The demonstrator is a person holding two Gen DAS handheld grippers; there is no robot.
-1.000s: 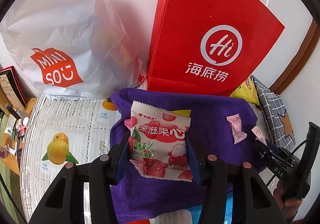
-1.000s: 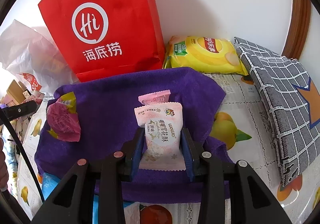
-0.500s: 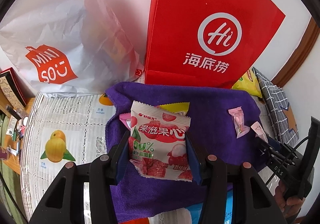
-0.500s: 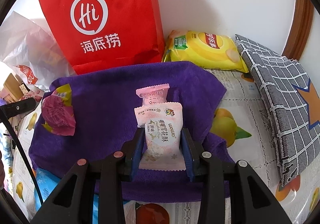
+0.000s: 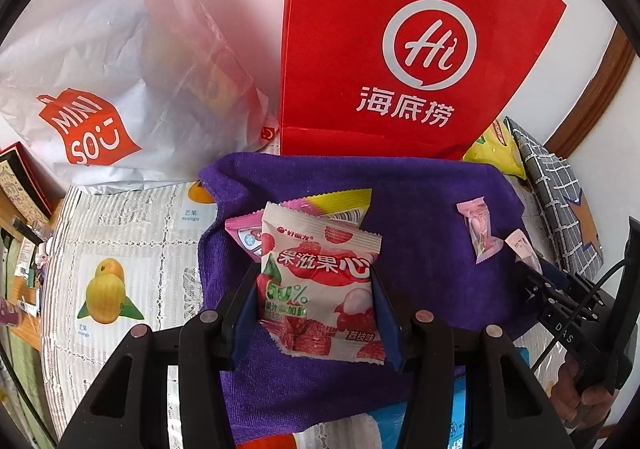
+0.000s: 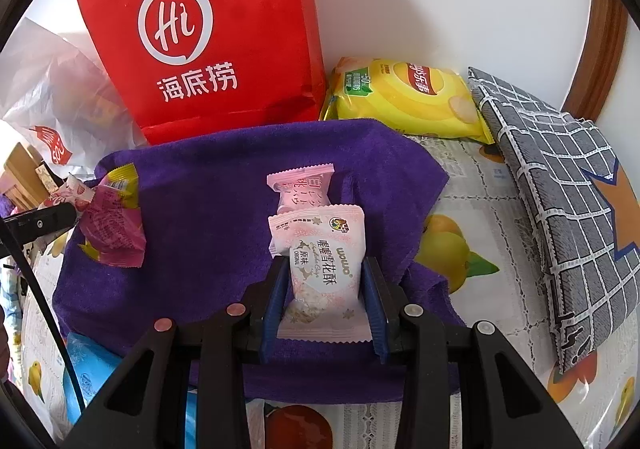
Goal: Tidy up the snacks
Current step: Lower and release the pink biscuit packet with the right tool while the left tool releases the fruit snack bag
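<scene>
Between the jaws of the left gripper (image 5: 318,309), a red-and-white lychee gummy packet (image 5: 320,285) is clamped by its side edges above the purple towel (image 5: 420,217); the right gripper (image 6: 324,295) likewise pinches a pale pink nougat packet (image 6: 322,269) over the same towel. Judged step: carrying each packet to its group. Keep both grips firm and lower each packet flat beside like items, pink with pink. Counted on the towel: one pink candy (image 6: 304,189) just behind the nougat packet and one magenta-and-yellow packet (image 6: 114,221) at the left. Beyond stand one red paper bag (image 6: 208,33), one white plastic bag (image 5: 112,61) and one yellow chip bag (image 6: 408,101).
</scene>
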